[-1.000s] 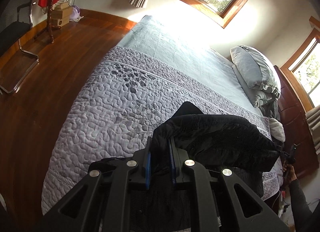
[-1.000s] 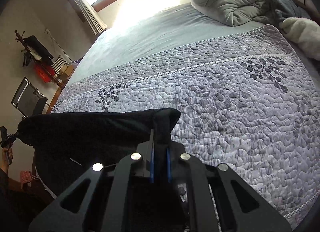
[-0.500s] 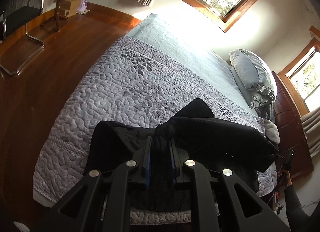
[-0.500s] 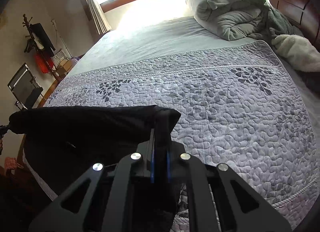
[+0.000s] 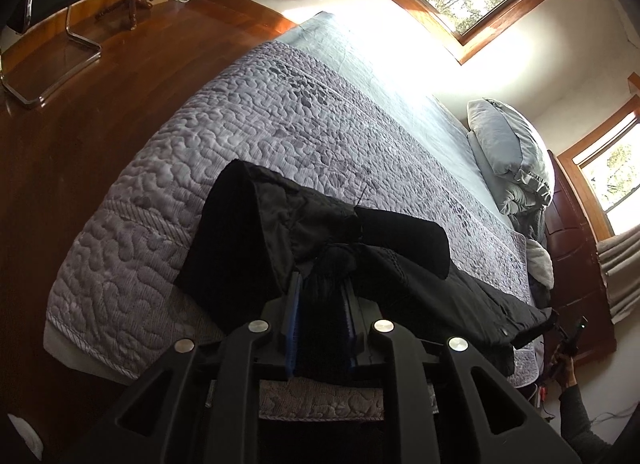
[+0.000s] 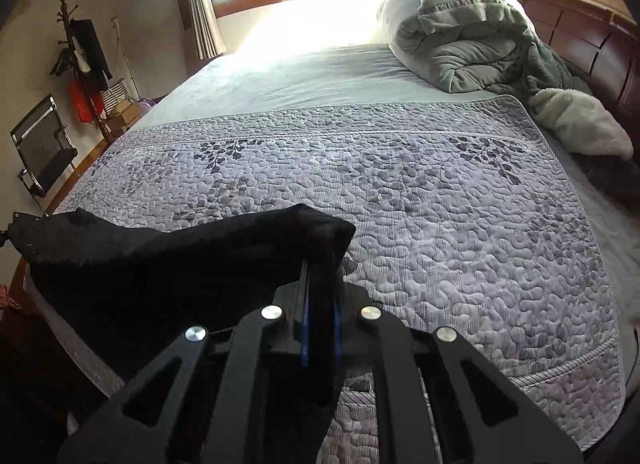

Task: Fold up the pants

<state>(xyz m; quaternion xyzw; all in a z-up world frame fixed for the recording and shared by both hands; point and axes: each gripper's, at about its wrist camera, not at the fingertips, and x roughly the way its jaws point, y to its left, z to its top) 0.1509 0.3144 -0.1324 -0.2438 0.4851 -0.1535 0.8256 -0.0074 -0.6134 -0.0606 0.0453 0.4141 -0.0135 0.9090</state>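
Observation:
Black pants (image 5: 280,223) hang stretched between my two grippers along the near edge of the quilted grey bedspread (image 5: 240,123). In the left wrist view the left gripper (image 5: 320,284) has a bunch of the black cloth between its blue pads; its jaws are opening, though the cloth still fills the gap. Part of the pants lies folded over on the quilt beside it. In the right wrist view the right gripper (image 6: 320,272) is shut on the other end of the pants (image 6: 180,264), held just above the bedspread (image 6: 440,223). A hand (image 5: 566,368) shows at the far right.
A rolled grey duvet (image 6: 460,35) and a white fluffy blanket (image 6: 580,123) lie by the wooden headboard (image 6: 592,43). Left of the bed are wooden floor (image 5: 80,123), a black chair (image 6: 44,147) and a coat stand (image 6: 80,47). Windows are behind the bed.
Both grippers have moved in over the bed with the pants. The left one sank, and the cloth near it now rests folded on the quilt.

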